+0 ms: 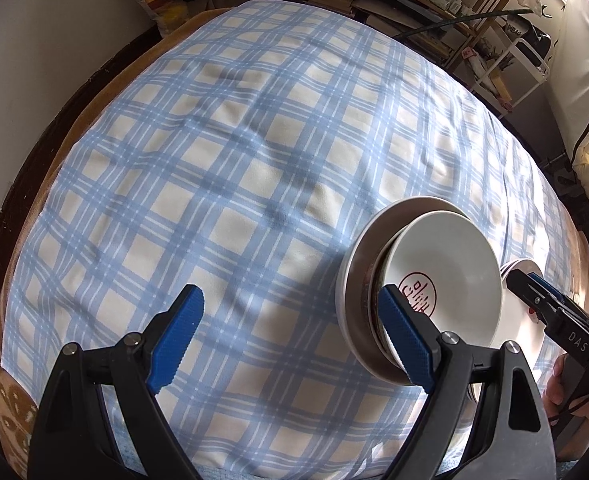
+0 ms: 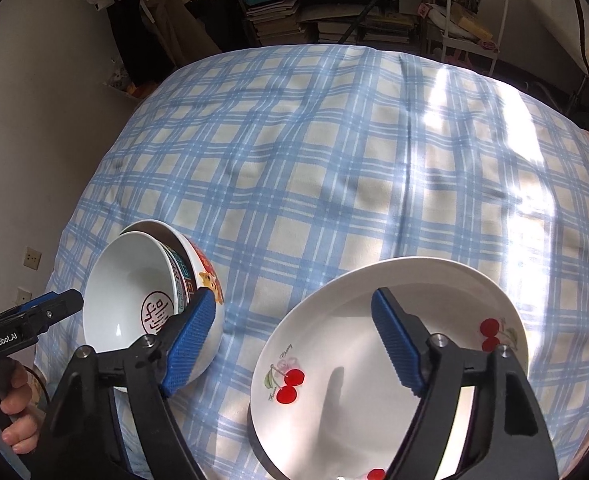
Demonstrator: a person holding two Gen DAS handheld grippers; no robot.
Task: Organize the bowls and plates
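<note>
Both tongs spread; left tongs (image 1: 290, 340) beside nested bowls (image 1: 426, 280); right tongs (image 2: 294, 344) over cherry plate (image 2: 394, 360) on table (image 2: 334, 160).

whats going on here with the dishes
A person with a handheld gripper in each hand is sorting dishes on a blue plaid tablecloth. White bowls sit nested, the inner bowl with a red stamp inside an outer bowl with orange pictures. Beside them lies a white cherry-print plate. The left gripper and right gripper are both open, holding nothing.
</note>
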